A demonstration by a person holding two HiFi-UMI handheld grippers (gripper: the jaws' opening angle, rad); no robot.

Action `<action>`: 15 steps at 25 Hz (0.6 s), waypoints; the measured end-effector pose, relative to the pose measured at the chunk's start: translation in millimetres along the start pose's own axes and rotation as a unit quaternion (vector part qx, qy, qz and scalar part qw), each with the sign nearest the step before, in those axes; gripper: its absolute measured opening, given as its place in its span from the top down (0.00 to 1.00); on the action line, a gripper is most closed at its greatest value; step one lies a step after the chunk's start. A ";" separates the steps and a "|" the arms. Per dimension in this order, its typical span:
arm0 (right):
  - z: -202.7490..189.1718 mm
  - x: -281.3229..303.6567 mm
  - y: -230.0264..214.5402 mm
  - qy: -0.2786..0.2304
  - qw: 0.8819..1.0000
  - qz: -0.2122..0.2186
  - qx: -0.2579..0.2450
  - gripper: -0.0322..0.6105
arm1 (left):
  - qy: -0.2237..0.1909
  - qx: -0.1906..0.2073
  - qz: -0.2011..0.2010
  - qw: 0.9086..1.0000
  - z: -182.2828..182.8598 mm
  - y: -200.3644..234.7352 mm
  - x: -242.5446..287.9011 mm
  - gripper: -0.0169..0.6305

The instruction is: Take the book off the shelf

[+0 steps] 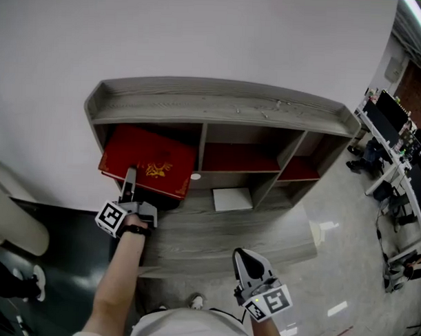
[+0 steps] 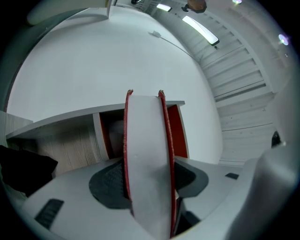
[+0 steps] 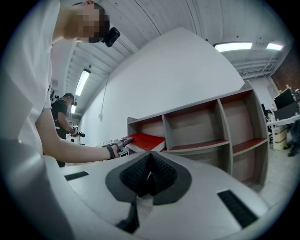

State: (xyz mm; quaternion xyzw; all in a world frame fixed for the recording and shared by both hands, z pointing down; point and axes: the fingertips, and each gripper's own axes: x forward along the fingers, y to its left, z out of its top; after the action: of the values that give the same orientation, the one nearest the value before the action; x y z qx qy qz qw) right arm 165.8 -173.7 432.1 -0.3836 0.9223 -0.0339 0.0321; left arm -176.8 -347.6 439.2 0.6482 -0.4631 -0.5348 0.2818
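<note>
Red in its covers and stamped with a gold emblem, the book [image 1: 149, 162] lay askew in the leftmost upper compartment of the shelf [image 1: 220, 102], its near edge jutting past the shelf's front toward us. We had that edge between the fingers [image 2: 110, 180] of the left gripper [image 1: 129, 185]. In the left gripper view the white block of pages, flanked by the two red covers, stood upright between the ribbed pads. The pads pressed a cover on each side, so the fingers were clenched on the book, not merely set around it. We judged the grasp made and the withdrawal to be the step in hand, with most of the book yet inside the compartment. The next move, as we read it, called for a straight pull toward ourselves, keeping the book clear of the divider [image 1: 202, 146] on its right and of the top board above. It also called for a firm grip, since the whole weight would likely hang from one edge once the far end left its board. The right gripper [image 1: 248, 265] hung low, near our body and well apart from the shelf, its fingers closed on each other with nothing between them. Behind the shelf rose a plain white wall [image 1: 201, 33].
</note>
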 end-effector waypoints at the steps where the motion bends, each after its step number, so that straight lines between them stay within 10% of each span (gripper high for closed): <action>1: -0.1 0.5 0.9 -0.001 1.000 0.002 0.000 0.91 | 0.000 0.000 -0.001 1.000 1.2 -1.3 -2.0 0.60; 15: -5.3 7.9 18.0 0.000 1.000 0.023 0.009 0.91 | 0.015 0.034 -0.029 0.999 11.7 -27.0 -23.3 0.61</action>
State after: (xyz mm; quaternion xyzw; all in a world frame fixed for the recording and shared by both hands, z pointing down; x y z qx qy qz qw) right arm 147.1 -166.5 435.5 -0.3619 0.9306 -0.0418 0.0364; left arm -179.9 -313.9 422.8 0.6784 -0.4578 -0.5169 0.2512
